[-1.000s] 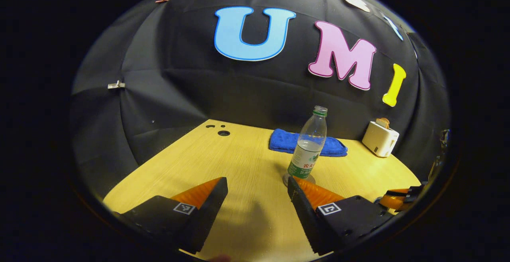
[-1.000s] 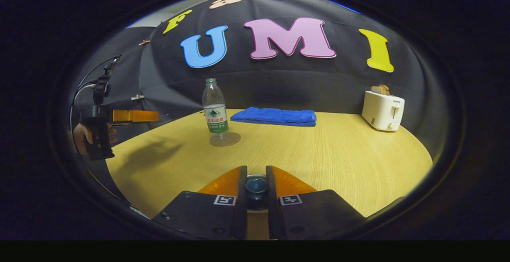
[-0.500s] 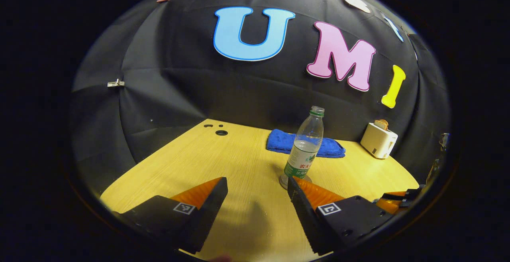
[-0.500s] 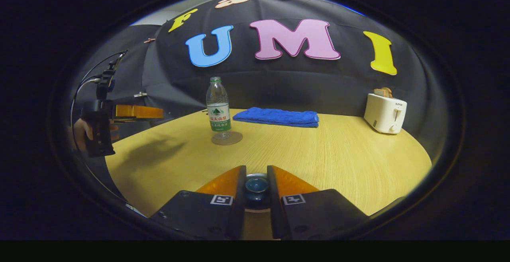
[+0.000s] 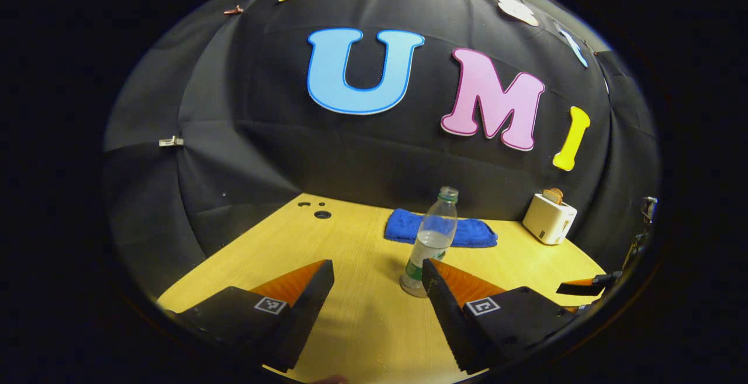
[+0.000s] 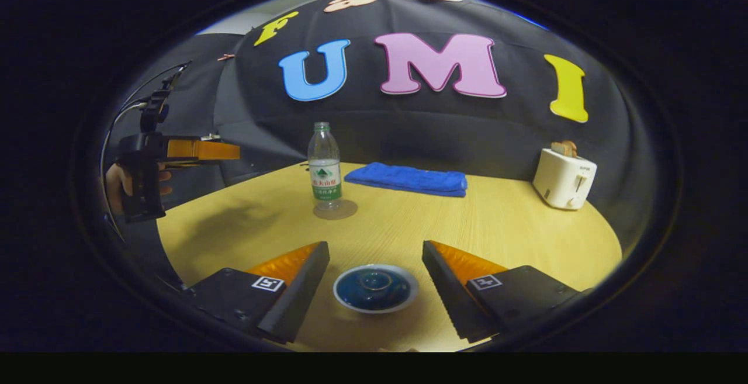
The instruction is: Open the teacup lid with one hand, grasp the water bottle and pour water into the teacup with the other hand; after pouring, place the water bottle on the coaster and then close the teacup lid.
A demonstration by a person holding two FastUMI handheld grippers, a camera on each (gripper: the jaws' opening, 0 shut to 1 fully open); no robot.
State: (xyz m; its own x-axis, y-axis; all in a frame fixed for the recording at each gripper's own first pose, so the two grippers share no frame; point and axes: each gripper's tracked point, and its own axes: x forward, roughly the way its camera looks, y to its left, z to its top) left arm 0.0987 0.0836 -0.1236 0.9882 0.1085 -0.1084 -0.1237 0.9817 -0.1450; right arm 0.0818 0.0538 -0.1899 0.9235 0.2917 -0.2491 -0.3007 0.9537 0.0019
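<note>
left hand-held gripper [image 5: 378, 282] released, level above table [image 6: 497, 226] | right hand-held gripper [image 6: 375, 261] released, straddling teacup lid [image 6: 376, 288]

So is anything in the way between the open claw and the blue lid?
No, nothing visible. The right claw hangs open around the blue lid, with only bare table nearby. The bottle stands farther back.

dim booth | soft shadows on table [image 6: 497, 226] | fisheye-bent edges | focus sharp
</note>
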